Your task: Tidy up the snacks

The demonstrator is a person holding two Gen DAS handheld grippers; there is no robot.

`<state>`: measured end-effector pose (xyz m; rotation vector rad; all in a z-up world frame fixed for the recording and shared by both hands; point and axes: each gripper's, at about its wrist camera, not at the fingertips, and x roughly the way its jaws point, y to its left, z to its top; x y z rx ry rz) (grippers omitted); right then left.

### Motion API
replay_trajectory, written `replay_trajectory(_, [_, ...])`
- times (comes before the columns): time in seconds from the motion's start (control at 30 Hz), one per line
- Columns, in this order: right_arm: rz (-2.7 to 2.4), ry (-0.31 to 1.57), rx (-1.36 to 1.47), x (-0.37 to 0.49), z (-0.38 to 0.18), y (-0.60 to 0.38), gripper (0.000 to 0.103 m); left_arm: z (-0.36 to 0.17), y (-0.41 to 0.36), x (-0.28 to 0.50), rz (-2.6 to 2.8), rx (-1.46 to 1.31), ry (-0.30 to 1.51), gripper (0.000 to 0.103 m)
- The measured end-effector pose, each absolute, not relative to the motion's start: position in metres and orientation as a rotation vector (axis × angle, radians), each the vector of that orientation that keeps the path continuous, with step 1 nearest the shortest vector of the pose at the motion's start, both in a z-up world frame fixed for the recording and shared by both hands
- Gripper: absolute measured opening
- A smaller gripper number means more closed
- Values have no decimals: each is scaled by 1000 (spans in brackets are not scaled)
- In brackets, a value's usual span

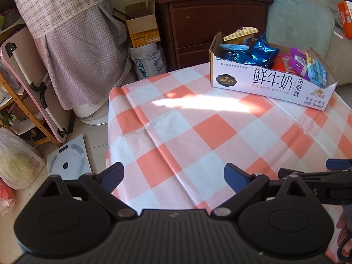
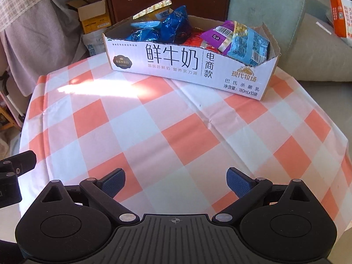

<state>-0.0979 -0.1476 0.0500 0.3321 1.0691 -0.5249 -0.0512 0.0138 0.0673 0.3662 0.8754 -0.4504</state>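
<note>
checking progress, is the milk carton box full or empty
Full: the milk carton box is open-topped, with blue snack packets and purple ones piled above its cut rim.

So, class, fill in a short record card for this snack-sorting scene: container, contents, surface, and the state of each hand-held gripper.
container: cut-down milk carton box, open top, at the table's far side
contents: blue foil packets, purple packet, light blue packet, yellow packet
surface: checked tablecloth, sunlit patch near the box
left hand-held gripper: open, holding nothing
right hand-held gripper: open, holding nothing

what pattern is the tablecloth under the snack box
Orange-pink and white checks on the tablecloth; clearest in the right wrist view.
</note>
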Motion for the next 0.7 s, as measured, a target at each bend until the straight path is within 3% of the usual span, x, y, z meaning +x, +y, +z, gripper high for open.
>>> replay_trajectory(0.13, [-533,1062,409,-97,30,-139,101,76,23,-53,-459,329,862,97])
replay_trajectory(0.7, [-610,703,196,-101,3,-83,103,87,36,-54,-476,278,850,97])
